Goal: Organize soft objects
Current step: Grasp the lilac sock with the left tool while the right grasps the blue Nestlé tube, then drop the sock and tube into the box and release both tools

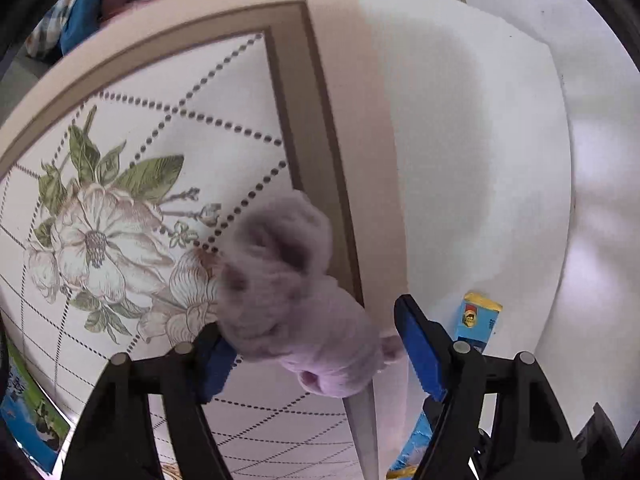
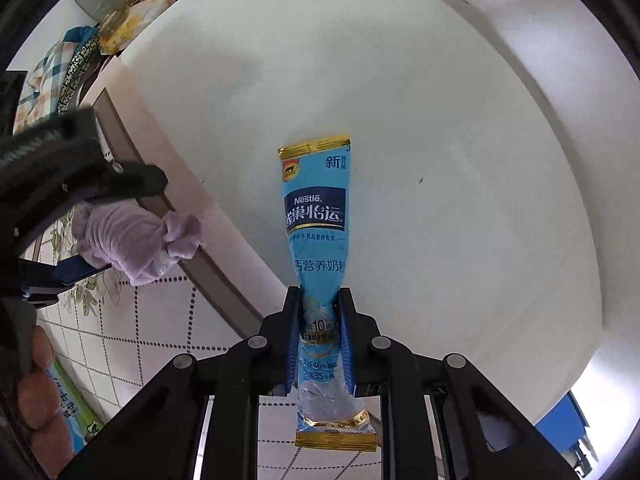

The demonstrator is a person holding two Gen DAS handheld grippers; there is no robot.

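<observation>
left wrist view, far left: floral tablecloth (image 1: 120,216) with a dotted diamond grid and a taupe border, and a blue-green packet (image 1: 28,412) at the lower-left edge. centre: lilac plush toy (image 1: 288,292), blurred, over the cloth's border. the left gripper (image 1: 316,344) has its blue pads wide apart; the left pad (image 1: 214,364) touches the toy's side, while the right pad (image 1: 418,346) stands clear of it. cannot tell whether the toy rests on the cloth or hangs off that one pad. right of the border: white foam board (image 1: 460,152), then the end of a blue sachet (image 1: 478,316) past the right pad.

right wrist view, far left: the left gripper seen side-on with the lilac plush toy (image 2: 136,240) between its fingers, and bare fingers of the person's hand (image 2: 38,392) at the edge. centre: right gripper (image 2: 320,320) pressed together on the blue sachet (image 2: 318,216), gold-trimmed, nestle print, pinched narrow at the pads. its upper end fans out over the white foam board (image 2: 440,120) and its lower end sticks out behind the pads.
</observation>
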